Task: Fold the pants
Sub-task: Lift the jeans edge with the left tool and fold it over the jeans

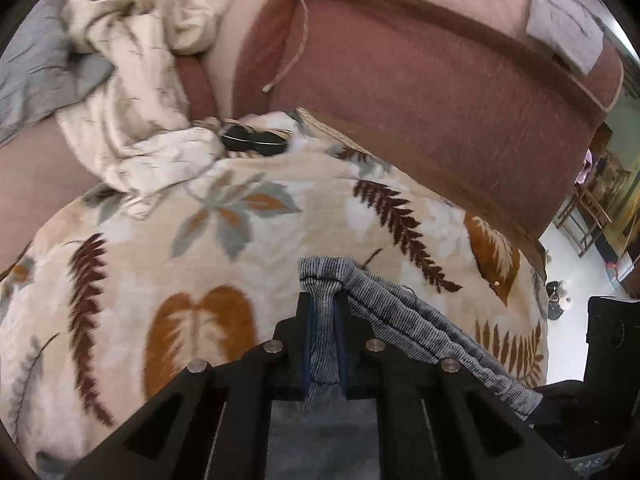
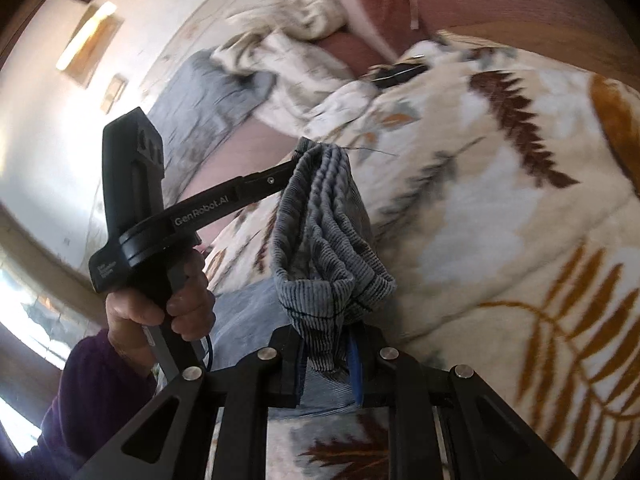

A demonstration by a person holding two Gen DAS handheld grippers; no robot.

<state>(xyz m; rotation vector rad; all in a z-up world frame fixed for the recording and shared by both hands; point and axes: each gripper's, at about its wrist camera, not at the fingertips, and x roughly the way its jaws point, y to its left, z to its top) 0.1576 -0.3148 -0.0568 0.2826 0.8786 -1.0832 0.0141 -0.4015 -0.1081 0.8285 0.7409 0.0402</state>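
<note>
Pants (image 1: 400, 312) hang pinched between clamped left gripper (image 1: 323, 308) and right gripper (image 2: 332, 340).

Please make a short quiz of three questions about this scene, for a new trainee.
1. True or false: both tools grip the pants.
2. What lies under the pants? A) bare floor B) leaf-print blanket C) glass table
3. Which dark item lies on the blanket near the sofa?

Key:
1. True: left tool and right tool are each shut on the ribbed waistband.
2. B
3. Sunglasses, it seems.
</note>
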